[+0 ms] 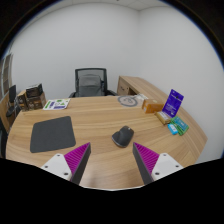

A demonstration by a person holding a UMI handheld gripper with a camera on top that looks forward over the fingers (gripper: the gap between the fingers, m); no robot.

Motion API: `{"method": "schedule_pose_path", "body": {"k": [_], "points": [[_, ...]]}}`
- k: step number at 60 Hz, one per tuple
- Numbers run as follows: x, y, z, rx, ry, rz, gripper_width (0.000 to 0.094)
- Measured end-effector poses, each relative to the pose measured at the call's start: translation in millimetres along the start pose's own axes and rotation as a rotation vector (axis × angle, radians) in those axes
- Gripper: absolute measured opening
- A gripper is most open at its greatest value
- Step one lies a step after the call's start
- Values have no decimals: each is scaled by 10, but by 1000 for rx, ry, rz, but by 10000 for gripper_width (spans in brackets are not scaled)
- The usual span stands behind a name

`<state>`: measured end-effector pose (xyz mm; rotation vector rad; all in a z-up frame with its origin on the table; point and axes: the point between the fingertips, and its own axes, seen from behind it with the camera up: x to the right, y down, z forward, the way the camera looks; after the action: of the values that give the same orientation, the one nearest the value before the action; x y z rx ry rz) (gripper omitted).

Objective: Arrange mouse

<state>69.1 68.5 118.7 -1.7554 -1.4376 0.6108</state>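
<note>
My gripper point(111, 160) is wide open, holding nothing, lined up w/ the small dark computer mouse point(123, 136) just ahead betw. its fingers. Mouse sits on the wooden counter point(100, 115), right of the dark grey rectangular mouse mat point(52, 133), its likely target.

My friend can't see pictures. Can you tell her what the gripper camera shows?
A dark mouse sits on a wooden desk, just beyond the open gripper, whose fingers hold nothing. A dark mouse pad lies to the mouse's left, and an office chair stands behind the desk.
</note>
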Motion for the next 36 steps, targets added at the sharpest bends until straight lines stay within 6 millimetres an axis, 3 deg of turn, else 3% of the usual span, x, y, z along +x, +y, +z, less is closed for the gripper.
{"method": "schedule_pose_path", "body": {"k": [8,15,24,36], "points": [[424,116,151,-14,38,-3,861],[663,207,305,-31,40,7,860],[745,286,536,-47,26,0,860],[681,345,908,-68,-32,-15,859]]}}
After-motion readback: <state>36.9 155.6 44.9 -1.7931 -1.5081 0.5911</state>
